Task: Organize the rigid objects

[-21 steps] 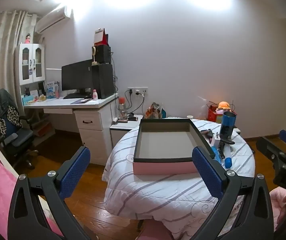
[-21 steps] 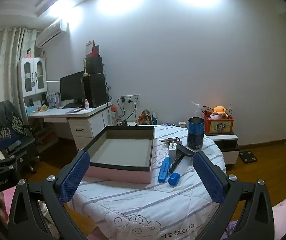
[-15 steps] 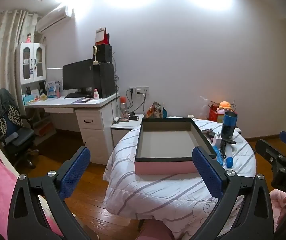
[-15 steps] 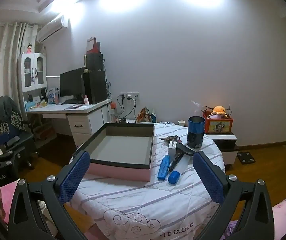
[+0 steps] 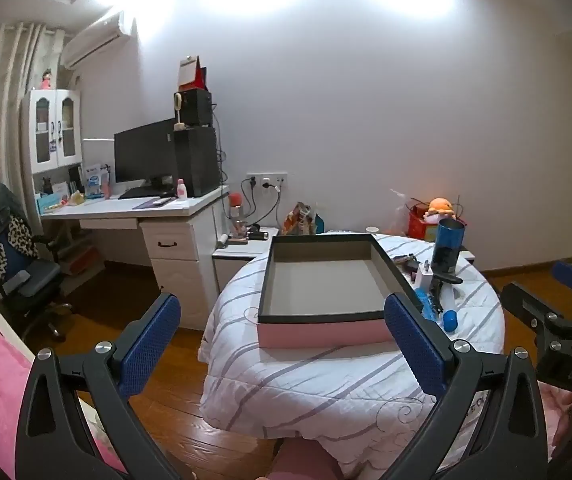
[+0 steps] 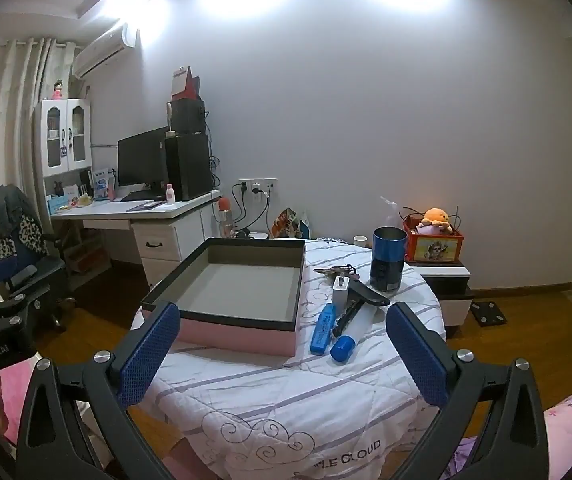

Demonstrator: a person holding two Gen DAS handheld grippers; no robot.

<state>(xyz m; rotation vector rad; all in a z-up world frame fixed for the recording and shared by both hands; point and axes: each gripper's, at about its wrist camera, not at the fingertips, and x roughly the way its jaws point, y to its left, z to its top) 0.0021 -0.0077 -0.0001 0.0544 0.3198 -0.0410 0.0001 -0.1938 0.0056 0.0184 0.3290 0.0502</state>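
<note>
An empty pink box with a black rim lies on a round table under a white striped quilt. To its right lie a blue highlighter, a white tube with a blue cap, a black tool, a white charger, keys and an upright blue cup. My left gripper and right gripper are both open, empty, and held short of the table.
A white desk with a monitor and computer tower stands at the left. An office chair is near it. A nightstand with a red box and orange plush stands behind the table. Wooden floor surrounds the table.
Both grippers have drifted slightly; the table and box sit a little differently in view. Nothing was taken hold of or moved.
</note>
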